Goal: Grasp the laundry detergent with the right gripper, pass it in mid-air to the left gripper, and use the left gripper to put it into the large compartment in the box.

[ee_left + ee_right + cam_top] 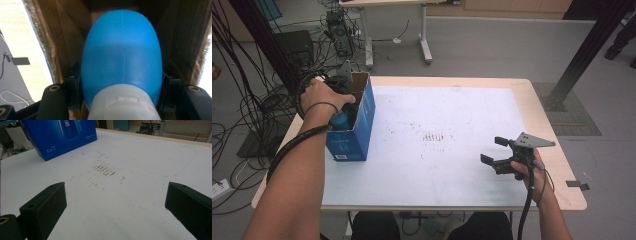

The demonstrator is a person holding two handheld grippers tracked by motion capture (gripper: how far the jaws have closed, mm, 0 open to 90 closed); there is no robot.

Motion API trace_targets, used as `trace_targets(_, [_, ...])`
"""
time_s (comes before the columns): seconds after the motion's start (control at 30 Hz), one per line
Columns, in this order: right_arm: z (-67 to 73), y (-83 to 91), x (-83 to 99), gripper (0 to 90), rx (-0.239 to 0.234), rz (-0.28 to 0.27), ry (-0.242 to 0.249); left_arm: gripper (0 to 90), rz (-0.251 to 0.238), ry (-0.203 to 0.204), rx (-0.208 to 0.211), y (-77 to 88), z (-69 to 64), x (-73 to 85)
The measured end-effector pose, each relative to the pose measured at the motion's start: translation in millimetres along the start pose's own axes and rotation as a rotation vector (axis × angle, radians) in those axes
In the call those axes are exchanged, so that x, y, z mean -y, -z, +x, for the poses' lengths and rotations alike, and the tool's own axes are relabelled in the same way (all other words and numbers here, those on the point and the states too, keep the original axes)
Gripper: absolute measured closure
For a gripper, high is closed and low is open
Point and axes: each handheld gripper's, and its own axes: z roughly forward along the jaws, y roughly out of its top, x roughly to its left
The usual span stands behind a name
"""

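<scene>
- Blue bottle [122, 60]: clamped between the jaws of the left gripper [122, 100], pads pressing on both flanks just above the white cap [125, 105]; rounded end pointing into the box.
- Location: inside the open top of the blue box [354, 127], standing near the left edge of the table [537, 100], toward the far left corner; brown cardboard walls close on either side of the bottle in the left gripper view.
- Left hand [324, 95]: over the box mouth, gripper angled down into it.
- Right gripper [504, 155]: jaws wide apart, holding nothing, resting low over the white sheet near the right front corner; well apart from the box.
- Handling, judged: smooth moulded plastic, probably light and fairly stiff, but slippery and bulging, so likely to squirt out of a loose pinch.
- Best hold, judged: low on the body beside the cap shoulder, as now, where the sides narrow and the pads seat squarely.
- Risk, judged: tight clearance to the cardboard; box light enough to tip or slide if the bottle drags on a wall; steadying with the free gripper advisable.
</scene>
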Motion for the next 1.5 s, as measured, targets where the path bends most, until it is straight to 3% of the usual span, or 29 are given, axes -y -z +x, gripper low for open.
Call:
trace_targets(0.37, [-0.4, -1.1, 1.6, 3.4, 0.0, -0.003, -0.004, 37.8, 0.002, -0.001, -0.009, -1.3, -4.1, -1.8])
trace_targets(1.5, [-1.9, 0.5, 0.6, 3.4, 0.003, -0.003, -0.003, 37.7, -0.004, 0.013, 0.002, -1.4, 0.5, 0.0])
